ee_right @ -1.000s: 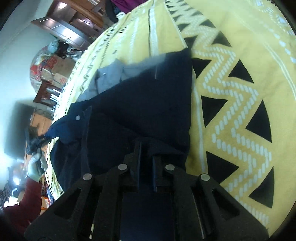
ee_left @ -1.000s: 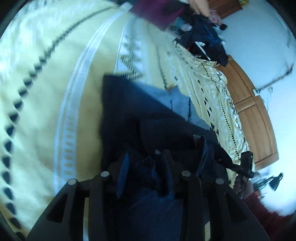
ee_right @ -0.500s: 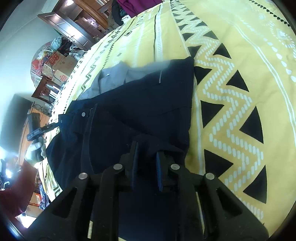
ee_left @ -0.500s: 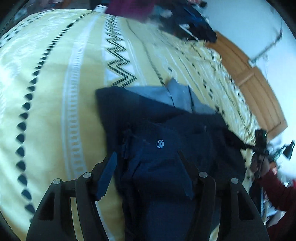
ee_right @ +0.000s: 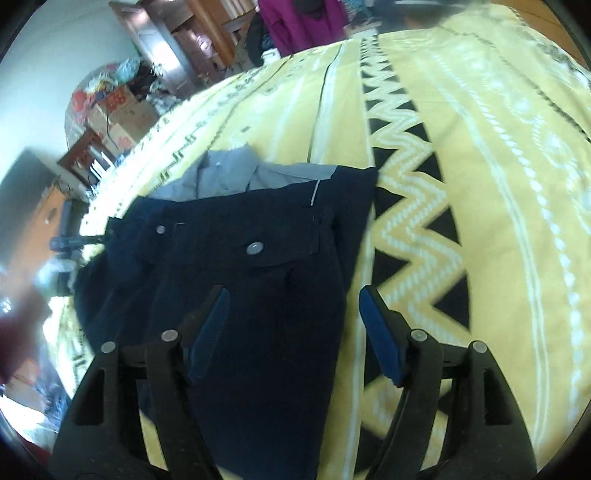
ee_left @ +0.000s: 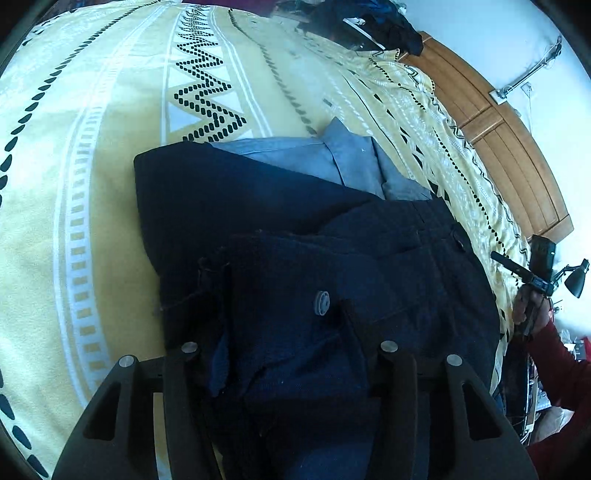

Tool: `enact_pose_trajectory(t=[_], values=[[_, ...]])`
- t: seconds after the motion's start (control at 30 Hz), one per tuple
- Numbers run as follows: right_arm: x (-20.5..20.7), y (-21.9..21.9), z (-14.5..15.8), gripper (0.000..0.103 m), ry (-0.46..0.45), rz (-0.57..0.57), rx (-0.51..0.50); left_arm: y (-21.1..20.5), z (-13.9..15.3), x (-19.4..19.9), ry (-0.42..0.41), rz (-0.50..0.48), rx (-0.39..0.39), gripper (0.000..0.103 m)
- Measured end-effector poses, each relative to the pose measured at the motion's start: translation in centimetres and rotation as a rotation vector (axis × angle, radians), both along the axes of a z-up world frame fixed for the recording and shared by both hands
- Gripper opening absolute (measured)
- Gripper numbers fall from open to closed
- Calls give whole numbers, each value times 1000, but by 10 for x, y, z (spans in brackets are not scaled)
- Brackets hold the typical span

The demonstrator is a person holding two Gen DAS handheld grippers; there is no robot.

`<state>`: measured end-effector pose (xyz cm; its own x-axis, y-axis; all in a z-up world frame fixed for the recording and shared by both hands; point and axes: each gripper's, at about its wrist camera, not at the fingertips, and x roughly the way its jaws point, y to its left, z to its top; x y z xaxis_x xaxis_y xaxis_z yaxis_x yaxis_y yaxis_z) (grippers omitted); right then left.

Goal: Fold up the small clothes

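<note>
The dark navy garment (ee_left: 280,229) lay folded on a yellow bedspread (ee_left: 92,155) with black and white zigzag bands, partly covering a pale blue-grey shirt (ee_left: 332,158) whose collar showed beyond its far edge. In the right wrist view the same navy garment (ee_right: 258,266) showed a flap with two metal snaps (ee_right: 255,248), and the shirt (ee_right: 225,173) lay behind it. The left gripper (ee_left: 291,354) had its jaws spread wide, with bunched navy cloth heaped between and over them; the left blue pad (ee_left: 218,369) was only partly visible, the right one hidden by fabric, so whether any cloth was pinched could not be judged. A single snap (ee_left: 320,302) sat on the cloth just ahead of the jaws. The right gripper (ee_right: 295,332) stood apart with nothing clamped, its blue pads (ee_right: 380,339) straddling the near right edge of the garment, one over cloth and one over bedspread. At the far bed corner lay a dark pile of clothes (ee_left: 384,26); a wooden bed frame (ee_left: 517,147) ran along the right side. A hand (ee_left: 528,306) in a red sleeve held the other gripper at the frame edge, near a small black lamp (ee_left: 576,280). In the right view, wooden shelving (ee_right: 184,48), cardboard boxes (ee_right: 125,107) and a magenta garment (ee_right: 303,22) stood beyond the bed; the left margin there was blurred.
</note>
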<state>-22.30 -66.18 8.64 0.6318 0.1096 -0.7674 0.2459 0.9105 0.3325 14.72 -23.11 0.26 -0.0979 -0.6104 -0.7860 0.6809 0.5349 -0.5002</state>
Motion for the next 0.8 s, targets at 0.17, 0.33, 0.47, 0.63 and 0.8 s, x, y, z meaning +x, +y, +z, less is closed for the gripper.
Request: enact_pose_trajectory(t=[0.17,0.33,0.47,0.63,0.8], values=[[43,-4,-19,62,45,39,-93,-1,-1,-2,-4,1,-2,52],[63,-13,-34,51,77,57,-90,1,-3,-2,-7,8,-13,52],[59,-14,-36,39,68,64,-36,2,-2,-4,-27,10,-26,52],[59,-12,-43,38,79,67,-26,1,-3,-5,-40,3,-43,52],[57,-1,-26,12,43,29,-122,0,-1,-7,-67,12,-33,41]])
